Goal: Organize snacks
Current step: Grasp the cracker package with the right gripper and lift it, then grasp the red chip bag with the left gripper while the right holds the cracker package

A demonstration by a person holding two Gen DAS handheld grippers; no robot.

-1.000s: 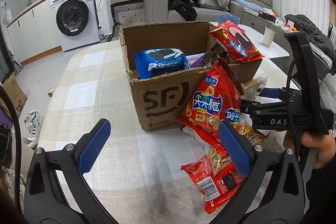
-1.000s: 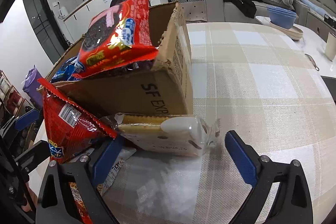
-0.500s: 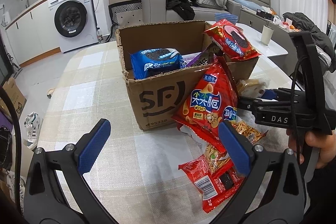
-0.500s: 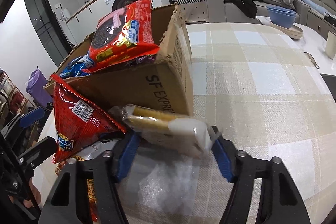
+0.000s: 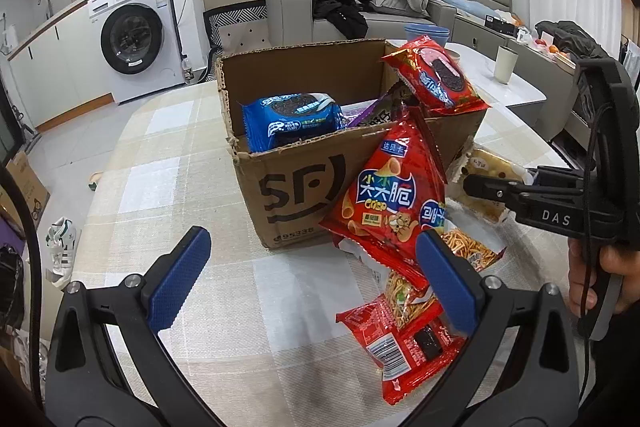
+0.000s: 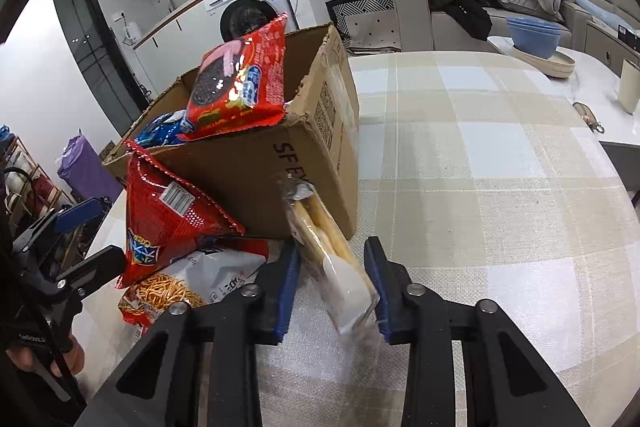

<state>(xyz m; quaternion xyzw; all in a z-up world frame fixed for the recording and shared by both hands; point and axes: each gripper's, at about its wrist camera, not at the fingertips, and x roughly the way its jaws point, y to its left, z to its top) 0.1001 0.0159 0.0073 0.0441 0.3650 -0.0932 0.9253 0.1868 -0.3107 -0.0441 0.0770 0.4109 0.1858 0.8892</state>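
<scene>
A brown cardboard box [image 5: 304, 183] stands on the checked table and holds a blue cookie pack [image 5: 292, 119] and a red cookie pack [image 5: 436, 79] resting on its right rim. A red crisp bag [image 5: 392, 199] leans on the box front. My right gripper [image 6: 332, 267] is shut on a clear pack of biscuits [image 6: 328, 243], tilted on edge beside the box [image 6: 256, 171]; that pack also shows in the left wrist view [image 5: 486, 163]. My left gripper [image 5: 308, 267] is open and empty above the table in front of the box.
Noodle-snack bags [image 5: 408, 331] lie on the table by my left gripper's right finger, also in the right wrist view [image 6: 176, 287]. A side table with blue bowls [image 6: 532, 35] and a cup [image 6: 630, 91] stands at the right. Checked tablecloth [image 6: 480, 167] stretches right of the box.
My right gripper closed on the biscuit pack and turned it from lying flat to tilted on edge. My left gripper stayed open and hardly moved.
</scene>
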